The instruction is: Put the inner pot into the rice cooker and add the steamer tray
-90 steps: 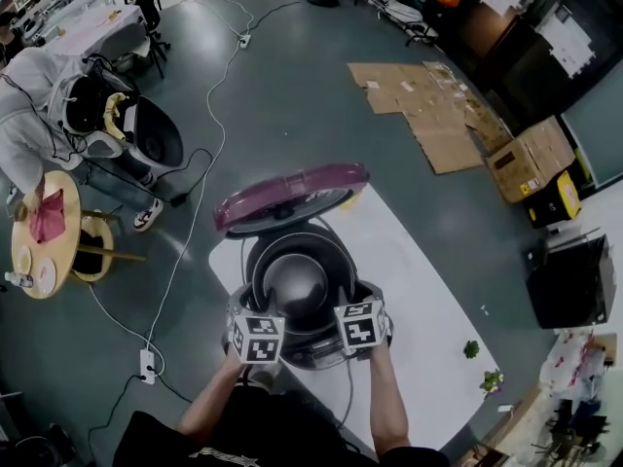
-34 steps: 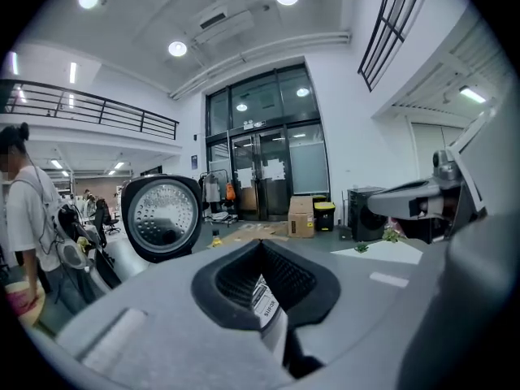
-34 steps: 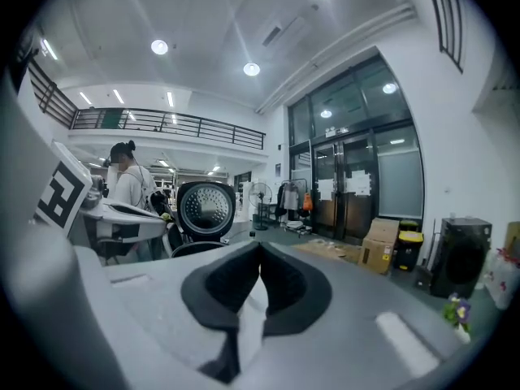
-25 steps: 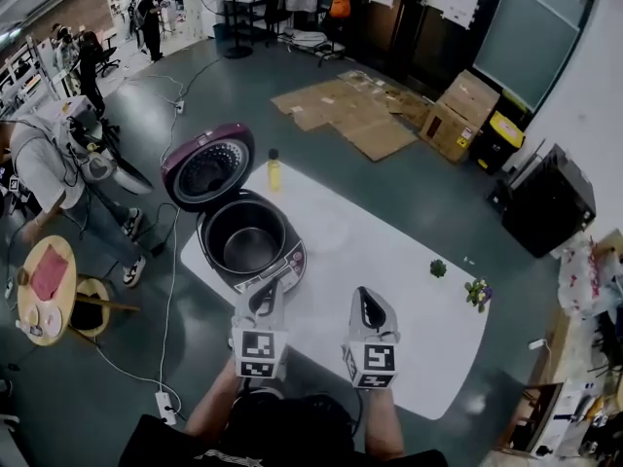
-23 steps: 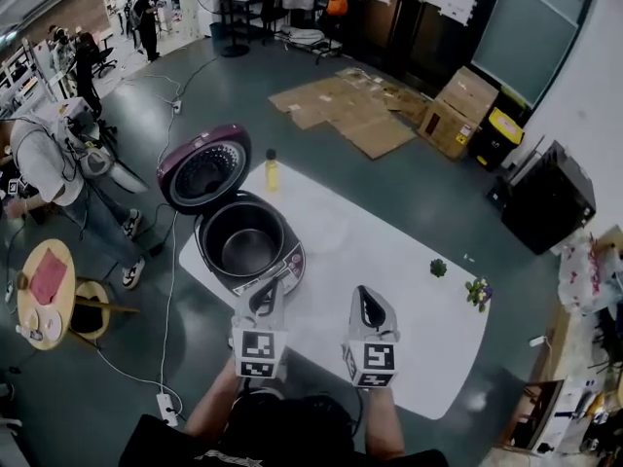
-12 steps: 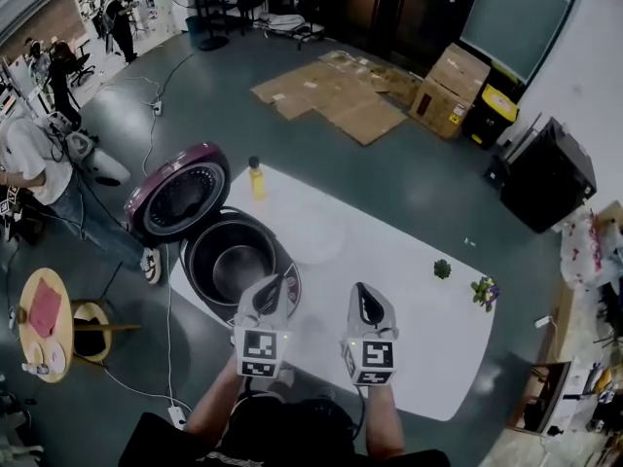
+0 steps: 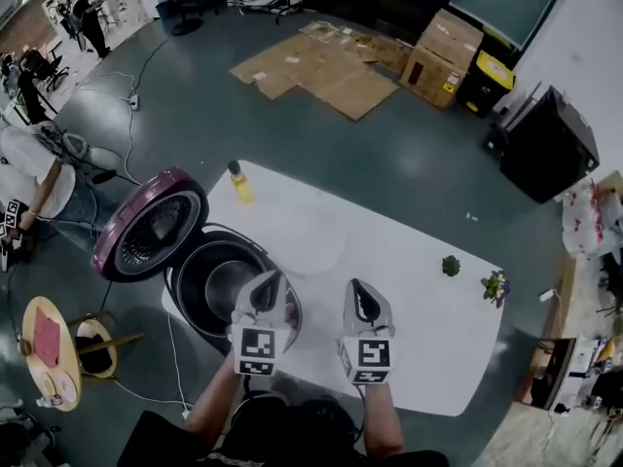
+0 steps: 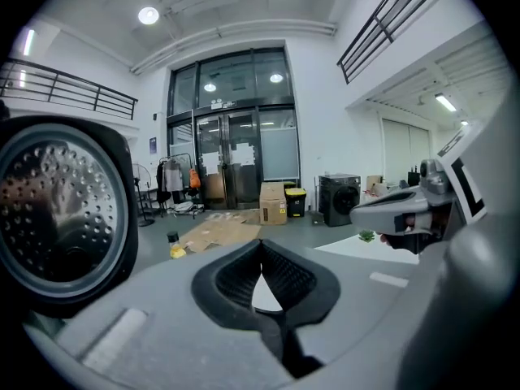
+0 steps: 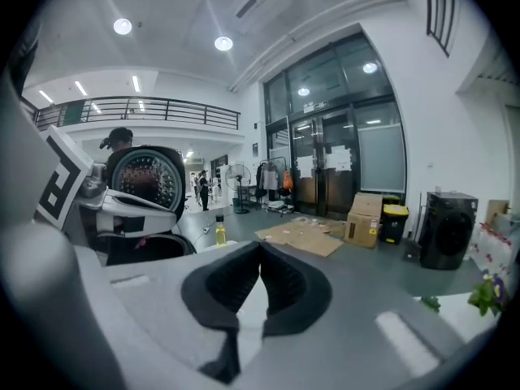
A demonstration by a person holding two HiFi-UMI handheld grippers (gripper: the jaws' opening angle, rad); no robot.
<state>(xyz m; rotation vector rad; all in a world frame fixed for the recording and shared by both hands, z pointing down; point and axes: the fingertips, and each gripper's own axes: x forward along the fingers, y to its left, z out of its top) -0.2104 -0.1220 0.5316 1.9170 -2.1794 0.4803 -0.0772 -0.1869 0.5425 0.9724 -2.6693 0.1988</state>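
The rice cooker (image 7: 200,305) stands at the white table's left end, its maroon lid (image 7: 149,224) tipped open. Inside it sits the metal inner pot (image 7: 226,278). A faint pale round shape (image 7: 310,245) lies on the table right of the cooker; it may be the steamer tray. My left gripper (image 7: 268,280) hovers over the cooker's front right rim, shut and empty. My right gripper (image 7: 357,288) hangs over bare table beside it, also shut and empty. In the left gripper view the jaws (image 8: 262,268) meet, with the lid (image 8: 61,218) at the left.
A yellow bottle (image 7: 238,182) stands at the table's far edge behind the cooker. Two small plants (image 7: 451,265) (image 7: 495,285) sit near the right end. People stand at the far left, by a small round table (image 7: 47,353). Cardboard (image 7: 321,66) lies on the floor beyond.
Earlier both grippers were at the cooker's front rim by the pot; now they are drawn back and empty. Over the last second the cooker has shifted left and closer under the left gripper.
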